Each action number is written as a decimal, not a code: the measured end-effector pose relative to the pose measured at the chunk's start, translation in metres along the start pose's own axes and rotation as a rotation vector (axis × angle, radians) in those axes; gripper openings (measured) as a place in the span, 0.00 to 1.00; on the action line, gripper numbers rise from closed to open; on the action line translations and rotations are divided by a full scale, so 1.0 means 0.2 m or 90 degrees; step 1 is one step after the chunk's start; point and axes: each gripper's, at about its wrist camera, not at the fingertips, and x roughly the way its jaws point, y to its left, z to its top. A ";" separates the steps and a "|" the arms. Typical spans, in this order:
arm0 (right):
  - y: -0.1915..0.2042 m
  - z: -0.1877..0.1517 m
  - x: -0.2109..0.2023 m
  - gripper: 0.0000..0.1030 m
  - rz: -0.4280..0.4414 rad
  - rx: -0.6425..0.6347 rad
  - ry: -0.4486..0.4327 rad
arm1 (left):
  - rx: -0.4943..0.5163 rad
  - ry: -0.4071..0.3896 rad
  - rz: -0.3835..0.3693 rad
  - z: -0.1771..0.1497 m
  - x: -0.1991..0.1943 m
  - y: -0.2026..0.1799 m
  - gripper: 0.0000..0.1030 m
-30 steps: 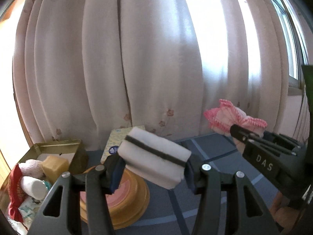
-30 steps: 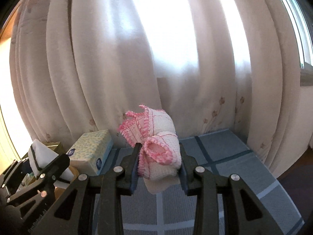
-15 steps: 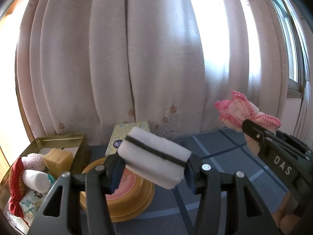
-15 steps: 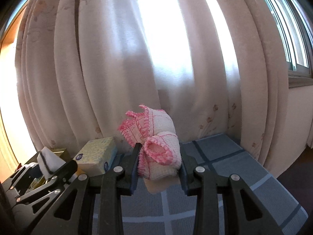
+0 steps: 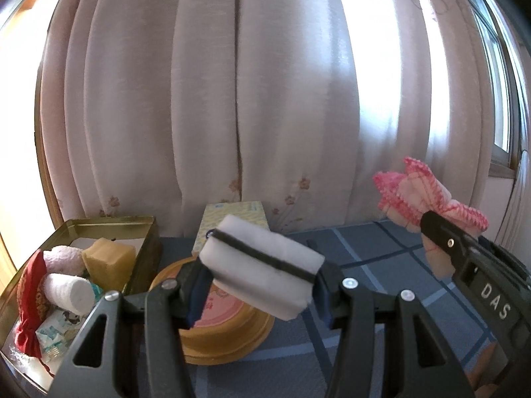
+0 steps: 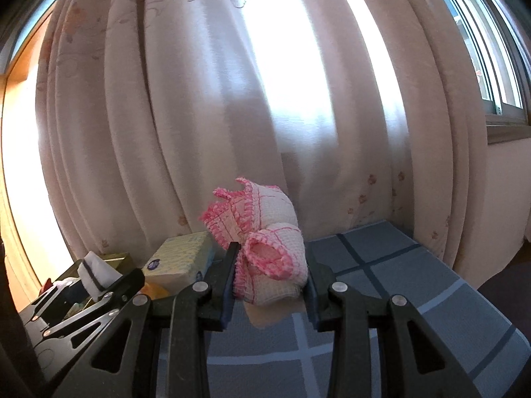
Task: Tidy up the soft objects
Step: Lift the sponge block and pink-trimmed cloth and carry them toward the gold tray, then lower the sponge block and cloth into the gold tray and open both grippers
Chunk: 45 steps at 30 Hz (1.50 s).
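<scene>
My left gripper (image 5: 260, 293) is shut on a white sponge with a black stripe (image 5: 262, 270) and holds it in the air above a yellow round tin (image 5: 229, 331). My right gripper (image 6: 270, 282) is shut on a bunched pink-and-white knitted cloth (image 6: 265, 242), lifted over the blue checked tabletop (image 6: 398, 285). That cloth (image 5: 428, 199) and the right gripper also show at the right of the left wrist view. A gold metal box (image 5: 109, 229) at the far left holds a yellow sponge (image 5: 108, 262), a white rolled towel (image 5: 68, 290), a pink soft item and a red pouch (image 5: 31, 301).
A yellow tissue box (image 5: 237, 214) stands against the curtain behind the round tin; it also shows in the right wrist view (image 6: 181, 260). Long pale curtains (image 5: 265, 99) close off the back. A window frame (image 6: 504, 112) is at the right.
Both grippers have risen and tilted a little, still holding the sponge and the cloth. The gold box and its contents now show more fully at the left.
</scene>
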 end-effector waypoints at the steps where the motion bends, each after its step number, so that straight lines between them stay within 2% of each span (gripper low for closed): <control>1: 0.01 0.00 0.00 0.36 0.002 -0.004 -0.001 | 0.000 0.000 0.001 0.00 0.00 0.00 0.51; 16: 0.14 -0.03 -0.03 0.36 0.021 -0.012 -0.006 | -0.033 -0.003 0.011 -0.02 -0.08 0.14 0.51; 34: 0.34 -0.10 -0.06 0.36 0.068 -0.049 -0.016 | -0.061 -0.006 0.055 -0.04 -0.19 0.33 0.51; 45: 0.53 -0.13 -0.05 0.36 0.110 -0.080 -0.006 | -0.085 -0.011 0.090 -0.04 -0.25 0.52 0.51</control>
